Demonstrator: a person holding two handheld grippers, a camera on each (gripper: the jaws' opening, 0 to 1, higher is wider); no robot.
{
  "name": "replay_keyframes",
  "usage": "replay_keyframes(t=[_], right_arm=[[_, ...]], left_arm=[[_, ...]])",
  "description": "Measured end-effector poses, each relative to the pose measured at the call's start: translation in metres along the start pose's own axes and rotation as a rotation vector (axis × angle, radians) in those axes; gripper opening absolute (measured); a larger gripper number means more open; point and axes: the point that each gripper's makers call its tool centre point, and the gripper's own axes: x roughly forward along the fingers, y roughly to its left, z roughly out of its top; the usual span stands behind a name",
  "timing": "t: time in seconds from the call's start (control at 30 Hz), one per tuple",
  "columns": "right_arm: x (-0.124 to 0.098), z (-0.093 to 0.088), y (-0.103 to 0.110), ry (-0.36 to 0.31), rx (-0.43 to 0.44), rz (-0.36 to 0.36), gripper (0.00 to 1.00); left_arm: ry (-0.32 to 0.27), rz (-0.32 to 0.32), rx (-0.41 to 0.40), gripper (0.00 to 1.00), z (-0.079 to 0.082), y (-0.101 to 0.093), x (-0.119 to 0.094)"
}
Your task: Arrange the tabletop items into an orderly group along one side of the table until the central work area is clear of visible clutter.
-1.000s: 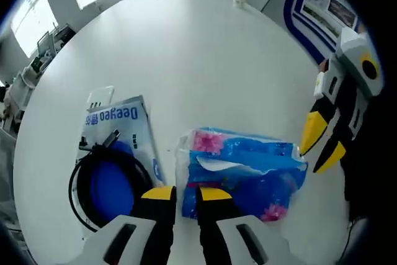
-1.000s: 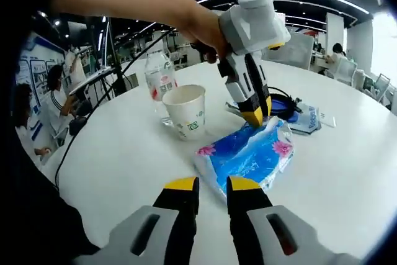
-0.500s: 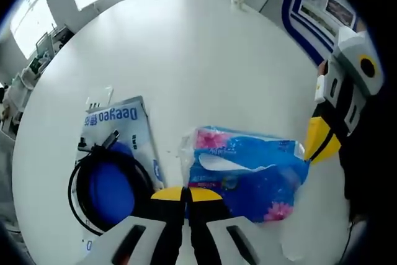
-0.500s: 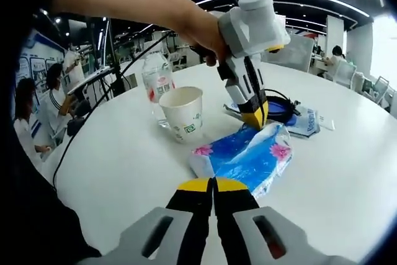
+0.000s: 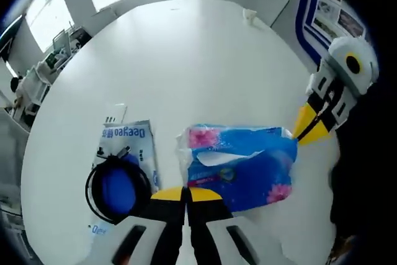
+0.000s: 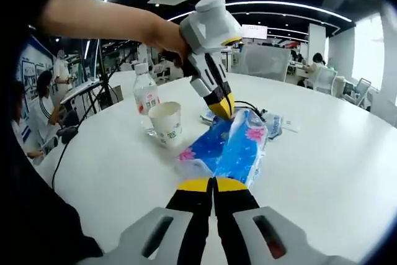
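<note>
A blue tissue pack with pink flowers hangs between both grippers, a little above the white round table. My left gripper is shut on the pack's near edge. The right gripper comes in from the right, its yellow tips pinched on the opposite end. In the right gripper view, my right gripper is shut on the near end of the tissue pack. A hand holds the left gripper, shut on the far end.
A blue Deeyeo packet with a coiled black cable lies left of the pack, a small white card above it. A paper cup and water bottle stand at the left. Chairs and people sit beyond the table.
Both grippers went from open to shut on the ends of the tissue pack. The pack has since risen off the table and both views have moved up with it.
</note>
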Motion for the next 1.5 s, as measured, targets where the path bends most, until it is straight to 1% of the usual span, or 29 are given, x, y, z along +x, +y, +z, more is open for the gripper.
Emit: replay_keyframes(t=[0.1, 0.13, 0.2, 0.3, 0.33, 0.37, 0.43, 0.5, 0.53, 0.57, 0.7, 0.77, 0.83, 0.9, 0.97, 1.0, 1.03, 1.07, 1.13, 1.17, 1.23, 1.27, 1.33, 1.4, 1.43, 1.47, 1.5], right_arm=[[-0.013, -0.010, -0.010, 0.006, 0.002, -0.030, 0.00], [-0.017, -0.013, -0.012, 0.006, 0.005, -0.034, 0.00], [-0.026, -0.022, -0.019, 0.014, 0.019, -0.048, 0.00], [-0.038, -0.035, -0.027, 0.030, 0.031, -0.067, 0.00], [-0.041, -0.038, -0.029, 0.039, 0.022, -0.069, 0.00], [-0.043, -0.039, -0.030, 0.042, 0.017, -0.068, 0.00], [-0.051, -0.041, -0.038, 0.047, -0.003, -0.075, 0.00], [-0.057, -0.041, -0.046, 0.046, 0.001, -0.081, 0.00], [-0.059, -0.041, -0.050, 0.046, 0.000, -0.084, 0.00], [-0.061, -0.041, -0.053, 0.048, -0.003, -0.085, 0.00], [-0.062, -0.045, -0.063, 0.067, -0.034, -0.059, 0.00], [-0.061, -0.047, -0.066, 0.076, -0.046, -0.049, 0.00], [-0.059, -0.048, -0.068, 0.083, -0.053, -0.034, 0.00], [-0.057, -0.048, -0.067, 0.088, -0.074, -0.013, 0.00], [-0.053, -0.052, -0.067, 0.103, -0.082, 0.006, 0.00], [-0.051, -0.053, -0.067, 0.104, -0.085, 0.013, 0.00], [-0.049, -0.054, -0.067, 0.108, -0.090, 0.018, 0.00], [-0.048, -0.055, -0.066, 0.115, -0.095, 0.026, 0.00], [-0.044, -0.059, -0.061, 0.129, -0.113, 0.050, 0.00], [-0.042, -0.061, -0.059, 0.136, -0.124, 0.056, 0.00], [-0.040, -0.065, -0.056, 0.155, -0.144, 0.067, 0.00], [-0.039, -0.066, -0.055, 0.159, -0.152, 0.070, 0.00], [-0.038, -0.068, -0.053, 0.163, -0.166, 0.073, 0.00], [-0.038, -0.066, -0.053, 0.159, -0.157, 0.072, 0.01], [-0.039, -0.065, -0.054, 0.154, -0.155, 0.067, 0.01], [-0.039, -0.065, -0.054, 0.154, -0.154, 0.066, 0.02], [-0.041, -0.062, -0.054, 0.147, -0.133, 0.059, 0.03]], left_arm=[[-0.003, 0.015, -0.049, 0.00, 0.005, -0.015, -0.003], [-0.004, 0.019, -0.054, 0.00, 0.006, -0.020, -0.002], [-0.001, 0.027, -0.072, 0.00, 0.005, -0.034, 0.001], [-0.006, 0.037, -0.121, 0.00, 0.005, -0.051, 0.006], [-0.017, 0.037, -0.166, 0.00, 0.006, -0.059, 0.008], [-0.022, 0.035, -0.182, 0.00, 0.007, -0.062, 0.008], [-0.031, 0.035, -0.243, 0.00, 0.005, -0.074, 0.011], [-0.037, 0.037, -0.310, 0.00, 0.002, -0.084, 0.012], [-0.053, 0.044, -0.345, 0.00, 0.002, -0.089, 0.013], [-0.069, 0.043, -0.360, 0.00, 0.003, -0.093, 0.013], [-0.107, 0.080, -0.507, 0.00, -0.002, -0.111, 0.010], [-0.122, 0.094, -0.544, 0.00, -0.003, -0.118, 0.008], [-0.130, 0.113, -0.565, 0.00, -0.006, -0.123, 0.007], [-0.134, 0.135, -0.649, 0.00, -0.010, -0.130, 0.005], [-0.144, 0.166, -0.679, 0.00, -0.014, -0.134, 0.005], [-0.145, 0.186, -0.744, 0.00, -0.017, -0.142, 0.003], [-0.154, 0.199, -0.771, 0.00, -0.019, -0.144, 0.003], [-0.161, 0.208, -0.787, 0.00, -0.020, -0.147, 0.003], [-0.147, 0.227, -0.773, 0.00, -0.025, -0.154, 0.005], [-0.141, 0.240, -0.786, 0.00, -0.029, -0.158, 0.007], [-0.142, 0.259, -0.848, 0.00, -0.037, -0.159, 0.009], [-0.144, 0.262, -0.851, 0.00, -0.039, -0.159, 0.010], [-0.132, 0.268, -0.863, 0.00, -0.044, -0.161, 0.011], [-0.141, 0.263, -0.856, 0.01, -0.044, -0.163, 0.012], [-0.155, 0.256, -0.798, 0.03, -0.042, -0.163, 0.013], [-0.160, 0.259, -0.791, 0.06, -0.041, -0.163, 0.013], [-0.176, 0.269, -0.763, 0.10, -0.039, -0.162, 0.012]])
